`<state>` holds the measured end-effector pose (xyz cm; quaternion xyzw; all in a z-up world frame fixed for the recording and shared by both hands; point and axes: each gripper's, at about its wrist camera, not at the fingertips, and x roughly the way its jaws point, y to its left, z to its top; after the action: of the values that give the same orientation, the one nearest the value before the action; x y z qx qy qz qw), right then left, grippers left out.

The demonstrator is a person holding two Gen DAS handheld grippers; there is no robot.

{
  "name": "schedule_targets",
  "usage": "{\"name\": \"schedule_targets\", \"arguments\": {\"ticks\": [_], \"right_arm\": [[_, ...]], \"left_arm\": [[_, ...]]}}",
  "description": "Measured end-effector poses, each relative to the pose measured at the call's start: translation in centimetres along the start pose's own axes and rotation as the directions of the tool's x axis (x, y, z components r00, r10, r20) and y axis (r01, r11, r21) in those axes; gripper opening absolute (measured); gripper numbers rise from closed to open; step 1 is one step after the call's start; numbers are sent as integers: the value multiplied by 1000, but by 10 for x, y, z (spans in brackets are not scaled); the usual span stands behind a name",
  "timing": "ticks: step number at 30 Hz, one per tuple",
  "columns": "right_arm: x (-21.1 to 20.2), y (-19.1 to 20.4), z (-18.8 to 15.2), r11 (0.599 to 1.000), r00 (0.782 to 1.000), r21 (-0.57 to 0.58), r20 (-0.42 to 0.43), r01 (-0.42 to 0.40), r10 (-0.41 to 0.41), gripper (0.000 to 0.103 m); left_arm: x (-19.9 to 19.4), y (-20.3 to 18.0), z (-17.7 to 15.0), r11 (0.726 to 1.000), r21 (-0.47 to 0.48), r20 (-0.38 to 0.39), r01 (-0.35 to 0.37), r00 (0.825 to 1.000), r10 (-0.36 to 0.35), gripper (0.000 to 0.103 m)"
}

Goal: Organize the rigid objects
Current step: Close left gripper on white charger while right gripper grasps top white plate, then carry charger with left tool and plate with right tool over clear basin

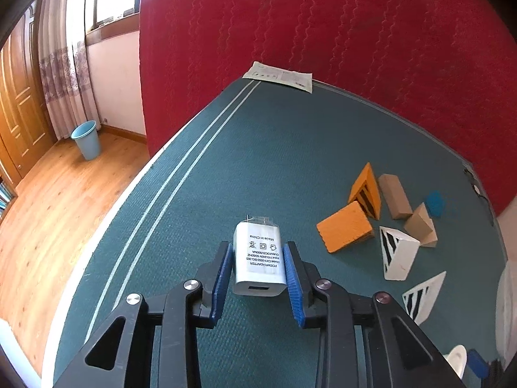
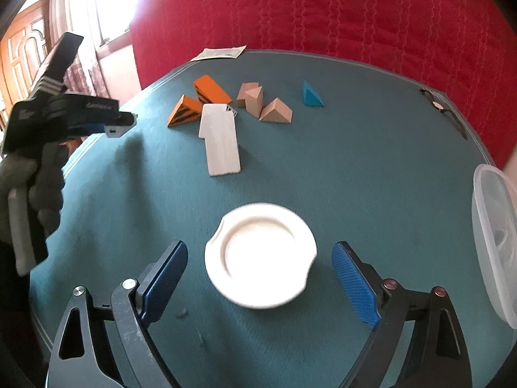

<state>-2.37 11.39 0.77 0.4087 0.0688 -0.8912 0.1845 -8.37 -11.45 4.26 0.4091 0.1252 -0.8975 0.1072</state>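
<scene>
White power adapter [image 1: 260, 260] sitting lower centre, left gripper [image 1: 258, 252] fingers clamping it; right gripper [image 2: 260, 258] fingers standing released, flanking white dish [image 2: 261, 255] on green worktop [image 2: 355, 177].

Glossy plastic adapter [image 1: 260, 258], matt woven tablecloth [image 1: 258, 168]

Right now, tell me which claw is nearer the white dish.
Right. The right claw stands open with the white dish between its pads, untouched. The left claw is off to the dish's left, shut on the white power adapter.
</scene>
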Motion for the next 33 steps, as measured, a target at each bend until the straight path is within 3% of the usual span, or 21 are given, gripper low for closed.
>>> {"name": "schedule_targets", "arguments": {"ticks": [3,4,24,33], "right_arm": [[7,1,2,1000,1000,2,-19,-4,4,69],[8,1,1,1000,1000,2,-22,1,-1,68],[-31,-23,-12,999,998,40,59,17,-19,68],[-61,-61,-14,990,987,119,132,70,-86,68]], "left_arm": [[-4,-1,-1,1000,6,4,8,1000,-8,34],[-5,-2,-1,1000,8,5,10,1000,-10,34],[-22,-31,-17,995,91,19,51,998,-53,34],[-34,-46,-27,991,121,26,61,998,-65,34]]}}
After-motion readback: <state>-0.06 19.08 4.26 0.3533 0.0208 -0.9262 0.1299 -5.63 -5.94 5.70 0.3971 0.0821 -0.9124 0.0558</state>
